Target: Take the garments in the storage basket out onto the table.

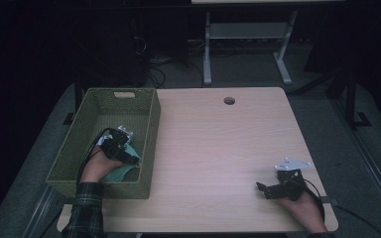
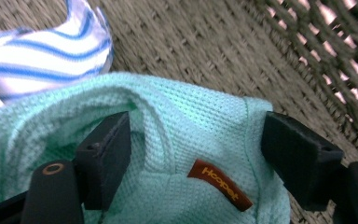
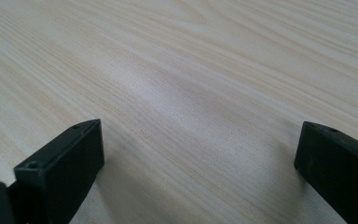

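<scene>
The mint-green knitted cloth with the small orange label lies bunched on the floor of the olive-green woven basket, down at the near end, and the left hand-held gripper is right in it. Its jaws stand wide apart with the folds of the cloth between them; the pads do not press on the fabric, so that is a released grip, nothing clamped. Just beyond the green cloth sits a white cloth with blue stripes, touching it at the edge. From above, the left hand reaches into the basket from the near side, a plaid sleeve behind it. The basket sits at the left edge of the pale wooden surface. Well apart from all that, over at the near right corner, the right hand-held gripper rests low over bare wood, jaws spread wide, nothing between them.
</scene>
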### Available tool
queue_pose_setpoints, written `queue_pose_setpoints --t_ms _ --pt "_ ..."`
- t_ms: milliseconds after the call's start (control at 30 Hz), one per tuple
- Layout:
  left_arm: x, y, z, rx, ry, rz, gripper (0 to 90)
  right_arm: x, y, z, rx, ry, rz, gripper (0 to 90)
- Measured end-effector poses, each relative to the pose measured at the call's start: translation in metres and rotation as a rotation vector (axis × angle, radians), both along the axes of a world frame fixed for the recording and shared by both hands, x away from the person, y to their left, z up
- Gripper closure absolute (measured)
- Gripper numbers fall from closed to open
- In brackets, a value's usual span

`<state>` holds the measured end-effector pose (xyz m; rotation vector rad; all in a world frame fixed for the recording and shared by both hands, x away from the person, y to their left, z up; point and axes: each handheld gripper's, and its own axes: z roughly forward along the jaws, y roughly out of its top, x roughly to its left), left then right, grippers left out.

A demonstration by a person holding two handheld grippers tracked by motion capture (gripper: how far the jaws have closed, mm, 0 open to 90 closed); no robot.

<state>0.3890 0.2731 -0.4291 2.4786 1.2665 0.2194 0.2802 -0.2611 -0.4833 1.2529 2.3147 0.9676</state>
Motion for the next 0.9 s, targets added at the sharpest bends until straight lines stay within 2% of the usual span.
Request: queue_pose_setpoints --t_ms 200,233,267,300,500,700,767,900 --pt "0.001 0.001 -0.002 -0.012 0.053 0.005 36.2 0.0 0.0 0.0 0.0 0.0 0.0 1.0" --pt "0.001 0.001 -0.002 -0.021 0.062 0.006 39.1 0.0 0.0 0.0 0.0 0.0 0.0 1.0" --pt "0.001 0.002 -0.002 -0.028 0.071 0.005 46.0 0.0 0.0 0.0 0.0 0.0 0.0 1.0" --pt "0.001 0.002 -0.002 -0.033 0.077 0.001 46.0 0.0 0.0 0.0 0.0 0.0 0.0 1.0" --pt "0.001 0.004 0.001 -0.068 0.118 0.009 65.8 0.0 0.0 0.0 0.0 0.0 0.0 1.1" --pt "0.001 0.005 0.005 -0.061 0.12 0.013 71.9 0.0 0.0 0.0 0.0 0.0 0.0 1.0" --pt "0.0 0.006 0.007 -0.067 0.102 0.024 75.6 0.0 0.0 0.0 0.0 0.0 0.0 1.0" --pt "0.0 0.009 0.013 -0.085 0.072 0.038 76.9 0.0 0.0 0.0 0.0 0.0 0.0 1.1"
